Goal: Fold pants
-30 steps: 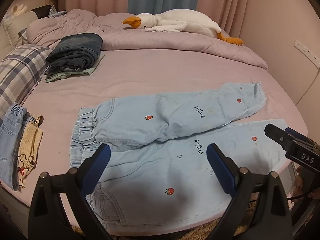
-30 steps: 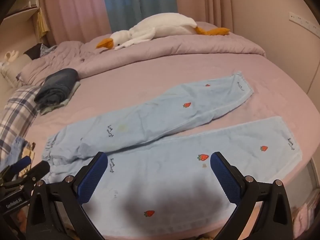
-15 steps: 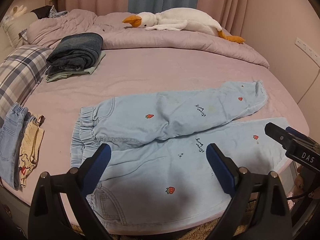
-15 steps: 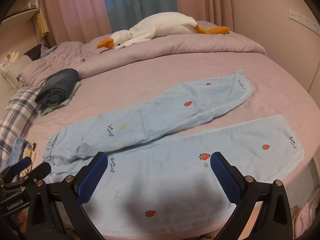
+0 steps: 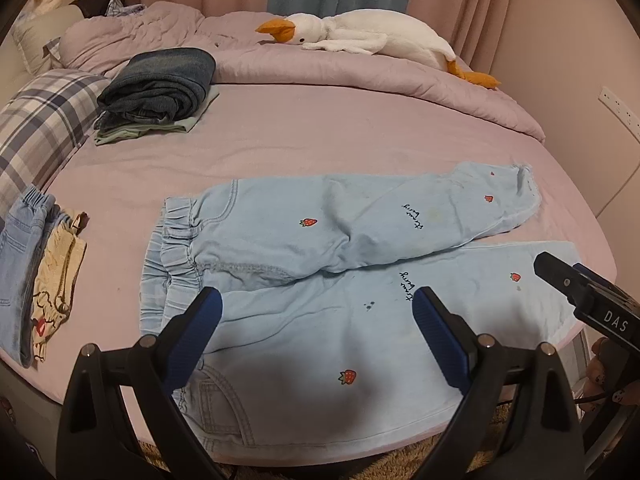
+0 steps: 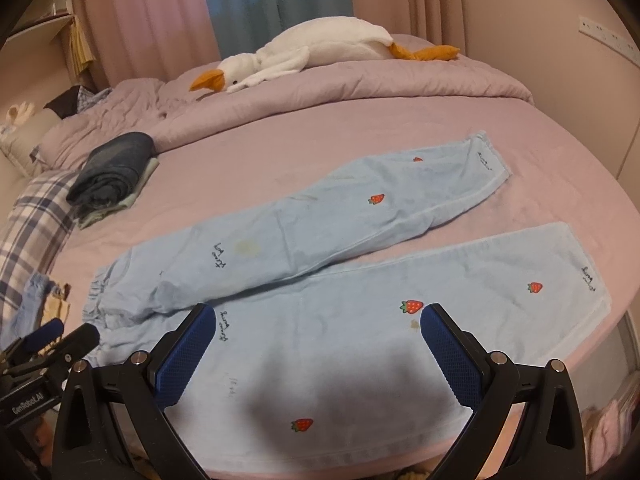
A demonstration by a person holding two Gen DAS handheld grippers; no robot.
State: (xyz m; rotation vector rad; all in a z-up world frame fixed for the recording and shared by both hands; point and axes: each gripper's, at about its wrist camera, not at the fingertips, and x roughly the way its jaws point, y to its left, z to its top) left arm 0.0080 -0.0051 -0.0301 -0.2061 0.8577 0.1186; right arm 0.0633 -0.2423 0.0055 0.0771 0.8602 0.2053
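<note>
Light blue pants (image 5: 320, 280) with red strawberry prints lie spread flat on the pink bed (image 5: 320, 128), waistband to the left, both legs running right, the far leg angled away. They also show in the right wrist view (image 6: 340, 280). My left gripper (image 5: 316, 312) is open and empty, hovering above the near leg close to the waistband. My right gripper (image 6: 318, 330) is open and empty above the middle of the near leg. The right gripper's tip shows at the right edge of the left wrist view (image 5: 576, 292); the left gripper's tip shows at the left edge of the right wrist view (image 6: 48, 340).
A stack of folded dark jeans (image 5: 160, 84) sits at the back left. A plush goose (image 5: 360, 36) lies on the bunched duvet. A plaid pillow (image 5: 36, 128) and small folded clothes (image 5: 36, 272) lie at the left edge. The bed's front edge runs just below the pants.
Both grippers have drawn back and up slightly, so the pants sit a little lower in view. Both stay open. The pants have not moved.
</note>
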